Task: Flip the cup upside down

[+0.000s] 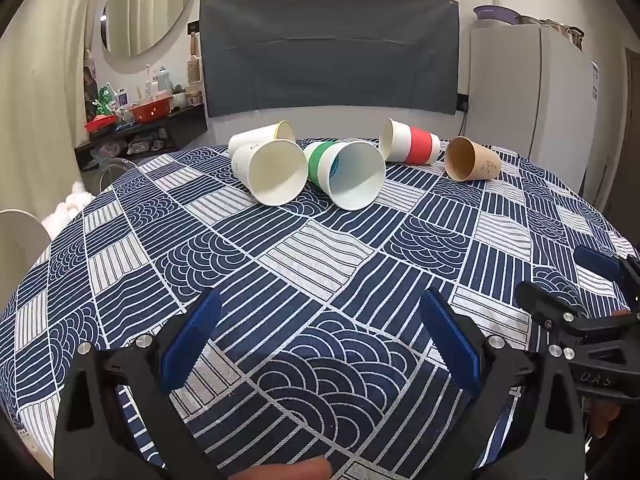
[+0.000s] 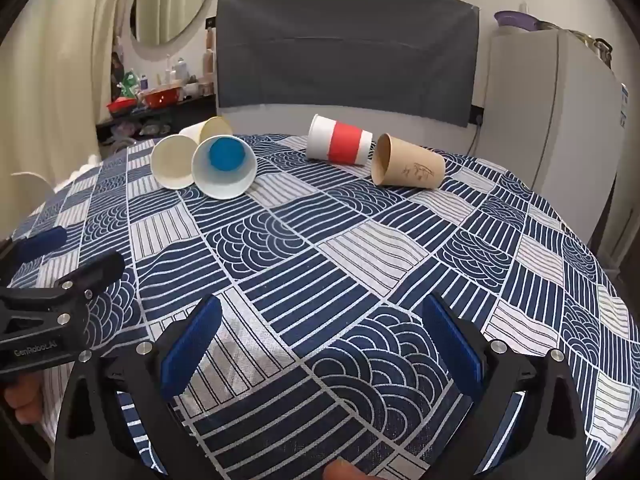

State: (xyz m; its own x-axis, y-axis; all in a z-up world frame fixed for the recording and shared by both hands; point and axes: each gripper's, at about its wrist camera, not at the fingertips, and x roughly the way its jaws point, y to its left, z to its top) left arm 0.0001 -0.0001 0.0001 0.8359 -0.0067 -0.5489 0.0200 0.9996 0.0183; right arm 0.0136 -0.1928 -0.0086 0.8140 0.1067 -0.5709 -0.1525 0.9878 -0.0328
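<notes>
Several paper cups lie on their sides at the far side of the table. A plain white cup (image 1: 272,170) (image 2: 173,162) and a white cup with a green band (image 1: 346,172) (image 2: 224,166) lie mouth toward me. Another white cup (image 1: 260,136) (image 2: 208,130) lies behind them. A white cup with a red band (image 1: 408,142) (image 2: 340,140) and a brown cup (image 1: 472,159) (image 2: 408,166) lie further right. My left gripper (image 1: 320,336) (image 2: 64,254) is open and empty over the near cloth. My right gripper (image 2: 322,340) (image 1: 568,280) is open and empty beside it.
A round table carries a blue and white patterned cloth (image 1: 320,248) (image 2: 360,248). A dark chair back (image 1: 328,52) stands behind it. A white fridge (image 1: 528,92) is at the right. A cluttered shelf (image 1: 136,116) is at the left. A white chair (image 1: 20,248) is at the near left.
</notes>
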